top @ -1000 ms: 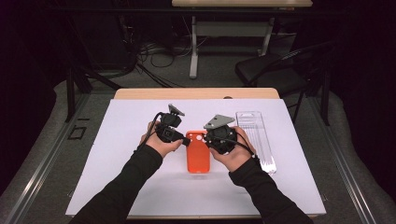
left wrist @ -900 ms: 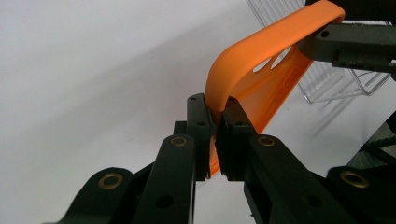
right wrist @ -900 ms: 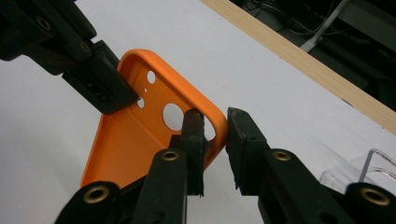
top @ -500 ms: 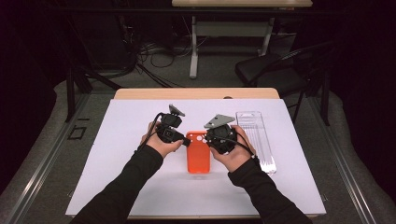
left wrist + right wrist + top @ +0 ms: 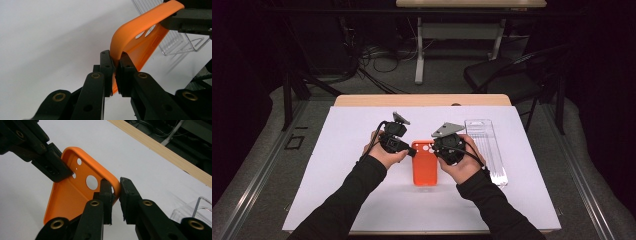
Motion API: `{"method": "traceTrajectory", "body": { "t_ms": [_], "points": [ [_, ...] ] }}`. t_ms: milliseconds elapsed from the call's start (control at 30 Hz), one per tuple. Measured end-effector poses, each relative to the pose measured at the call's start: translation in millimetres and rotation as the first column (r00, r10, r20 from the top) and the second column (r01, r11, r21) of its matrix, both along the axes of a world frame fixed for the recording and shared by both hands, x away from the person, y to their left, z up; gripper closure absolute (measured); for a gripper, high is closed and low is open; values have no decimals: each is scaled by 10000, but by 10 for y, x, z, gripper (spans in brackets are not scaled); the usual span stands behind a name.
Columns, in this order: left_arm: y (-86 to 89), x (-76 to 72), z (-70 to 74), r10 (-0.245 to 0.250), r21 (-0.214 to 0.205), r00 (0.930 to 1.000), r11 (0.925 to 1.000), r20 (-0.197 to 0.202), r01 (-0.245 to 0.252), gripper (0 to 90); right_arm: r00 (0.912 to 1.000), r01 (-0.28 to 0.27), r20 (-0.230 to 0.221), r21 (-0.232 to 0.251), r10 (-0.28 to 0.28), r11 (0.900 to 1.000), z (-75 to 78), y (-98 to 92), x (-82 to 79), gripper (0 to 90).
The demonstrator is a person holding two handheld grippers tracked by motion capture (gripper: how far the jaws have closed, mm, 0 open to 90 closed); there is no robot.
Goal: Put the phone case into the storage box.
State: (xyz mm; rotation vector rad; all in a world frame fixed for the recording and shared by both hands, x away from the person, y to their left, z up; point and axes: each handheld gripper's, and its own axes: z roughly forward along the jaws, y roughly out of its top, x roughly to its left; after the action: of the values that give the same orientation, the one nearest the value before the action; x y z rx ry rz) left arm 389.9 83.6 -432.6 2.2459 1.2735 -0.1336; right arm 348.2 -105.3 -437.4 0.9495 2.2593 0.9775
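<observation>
Orange silicone phone case (image 5: pixel 425 164) lies mid-surface (image 5: pixel 342 195). My left gripper (image 5: pixel 114 68) is clamped on its ten o'clock corner. My right gripper (image 5: pixel 115 190) has just been closing on the two o'clock corner; both top corners now secured, ready to lift.

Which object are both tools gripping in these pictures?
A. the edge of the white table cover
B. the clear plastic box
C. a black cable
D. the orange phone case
D. The left tool and the right tool each pinch a rim of the orange phone case, one at each top corner.
</observation>
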Motion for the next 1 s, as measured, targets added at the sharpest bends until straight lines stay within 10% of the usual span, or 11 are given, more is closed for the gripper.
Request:
{"method": "traceTrajectory", "body": {
  "t_ms": [1000],
  "points": [
    [19,19,-24,-49,-447,9999,9990,-105,44,790,9995,-242,-186,245,247,9994,-10,-61,34,818]
  ]
}}
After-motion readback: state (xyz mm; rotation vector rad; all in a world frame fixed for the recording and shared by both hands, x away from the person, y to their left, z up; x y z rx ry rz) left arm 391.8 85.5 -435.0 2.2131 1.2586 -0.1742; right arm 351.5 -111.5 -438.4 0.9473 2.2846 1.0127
